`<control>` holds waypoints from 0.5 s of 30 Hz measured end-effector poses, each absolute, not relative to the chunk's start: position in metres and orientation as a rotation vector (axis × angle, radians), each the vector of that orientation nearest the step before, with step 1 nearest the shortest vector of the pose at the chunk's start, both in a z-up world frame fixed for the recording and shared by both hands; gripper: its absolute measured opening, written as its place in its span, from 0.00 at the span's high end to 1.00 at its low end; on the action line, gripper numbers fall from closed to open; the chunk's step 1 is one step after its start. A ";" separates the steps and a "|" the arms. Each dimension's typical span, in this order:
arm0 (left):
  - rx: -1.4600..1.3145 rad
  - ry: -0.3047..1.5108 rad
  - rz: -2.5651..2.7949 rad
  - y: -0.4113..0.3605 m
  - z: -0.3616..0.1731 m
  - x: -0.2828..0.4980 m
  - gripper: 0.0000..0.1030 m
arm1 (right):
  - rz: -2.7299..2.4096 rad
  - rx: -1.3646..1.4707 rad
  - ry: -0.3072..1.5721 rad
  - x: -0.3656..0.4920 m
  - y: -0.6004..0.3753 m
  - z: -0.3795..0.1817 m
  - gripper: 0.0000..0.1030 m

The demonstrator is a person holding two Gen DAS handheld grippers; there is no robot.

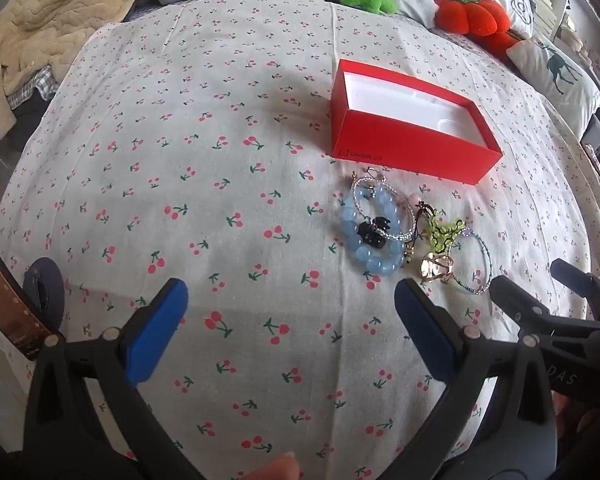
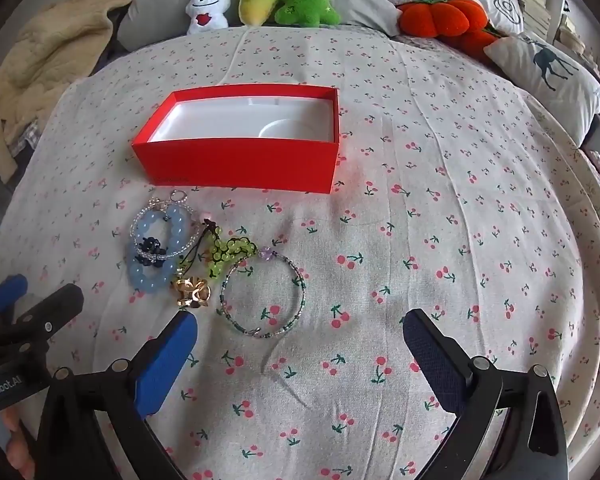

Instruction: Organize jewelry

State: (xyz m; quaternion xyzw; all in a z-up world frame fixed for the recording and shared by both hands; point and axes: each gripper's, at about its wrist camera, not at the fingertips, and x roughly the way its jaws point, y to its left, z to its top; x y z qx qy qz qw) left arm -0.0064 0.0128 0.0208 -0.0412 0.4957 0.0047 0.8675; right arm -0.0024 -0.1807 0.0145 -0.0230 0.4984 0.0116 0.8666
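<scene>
Red cardboard, white-lined and lidless: that box sits empty on the cherry-print bedsheet, and your jewelry lies in a loose heap just in front of its near wall. Both tools hover over the sheet with their jaws spread wide and nothing between them: the left tool to the left of the heap, the right tool just short of it.

Nearest your right tool is the thin beaded bracelet, lying apart from the rest as an open ring. It looks light and limp, so pinch across the strand at one point on its near arc and expect it to droop once it leaves the sheet.

A gold clip sits just left of it, rigid and smooth; it may slip, so close on its broadest part.

Behind that, the green bead charm and its dark cord seem to overlap the blue bead bracelets, though I can't say for sure how far they are tangled. Those blue beads look glassy and heavier, and a silvery chain is draped over them. Lift slowly there, or one piece may drag its neighbours across the soft fabric.
</scene>
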 end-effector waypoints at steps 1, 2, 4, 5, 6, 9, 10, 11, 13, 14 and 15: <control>-0.086 1.036 0.009 0.013 0.021 -0.006 0.00 | 0.025 -0.047 1.044 -0.002 -0.180 0.015 0.00; -0.084 1.034 0.009 0.013 0.021 -0.006 0.00 | 0.026 -0.045 1.044 -0.003 -0.180 0.015 0.00; -0.081 1.031 0.010 0.012 0.020 -0.008 0.00 | 0.027 -0.044 1.042 -0.003 -0.179 0.015 0.00; -0.081 1.031 0.011 0.012 0.020 -0.008 0.00 | 0.026 -0.044 1.041 -0.004 -0.178 0.015 0.00; -0.081 1.031 0.011 0.013 0.020 -0.008 0.00 | 0.026 -0.045 1.040 -0.004 -0.177 0.015 0.00; -0.082 1.031 0.011 0.013 0.020 -0.008 0.00 | 0.025 -0.043 1.048 -0.003 -0.181 0.016 0.00; -0.082 1.030 0.011 0.013 0.020 -0.008 0.00 | 0.025 -0.043 1.047 -0.003 -0.180 0.015 0.00; -0.082 1.030 0.011 0.013 0.020 -0.008 0.00 | 0.024 -0.041 1.048 -0.002 -0.181 0.016 0.00; -0.082 1.029 0.012 0.013 0.020 -0.008 0.00 | 0.024 -0.040 1.047 0.001 -0.182 0.017 0.00; -0.081 1.028 0.012 0.013 0.020 -0.008 0.00 | 0.024 -0.045 1.039 -0.003 -0.179 0.015 0.00; -0.080 1.028 0.012 0.012 0.020 -0.008 0.00 | 0.024 -0.045 1.038 -0.003 -0.180 0.015 0.00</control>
